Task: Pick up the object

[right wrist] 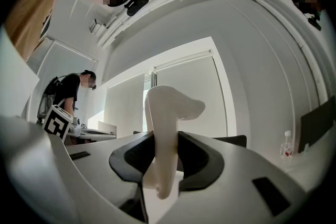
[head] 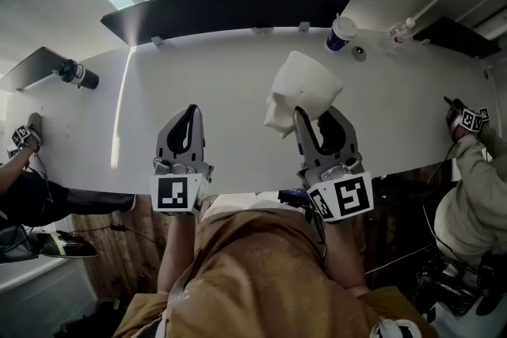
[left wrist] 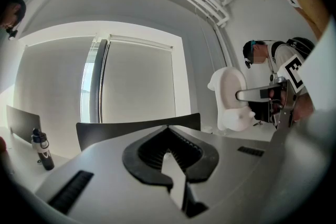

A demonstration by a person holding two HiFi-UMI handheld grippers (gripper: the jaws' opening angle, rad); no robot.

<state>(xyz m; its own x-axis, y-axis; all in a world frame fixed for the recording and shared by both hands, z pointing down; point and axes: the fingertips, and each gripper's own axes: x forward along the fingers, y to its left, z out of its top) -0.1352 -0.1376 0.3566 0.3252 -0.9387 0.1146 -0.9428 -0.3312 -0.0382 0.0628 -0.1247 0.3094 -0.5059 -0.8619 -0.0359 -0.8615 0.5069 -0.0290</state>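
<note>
Over white table (head: 238,75), white object (head: 305,87) sits clamped in right claw (head: 317,113); left claw (head: 190,111) closed, empty.

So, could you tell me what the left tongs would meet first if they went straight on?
Probably the dark curved panel at the far edge of the white table; nothing else shows in between, though depth is unclear.

just one white moulded plastic object (head: 305,87), two grey grippers, left gripper (head: 188,112) and right gripper (head: 316,116), one long white table (head: 238,79), one blue-and-white paper cup (head: 342,33), one dark bottle (head: 78,74), plus one clear bottle (head: 400,31)
</note>
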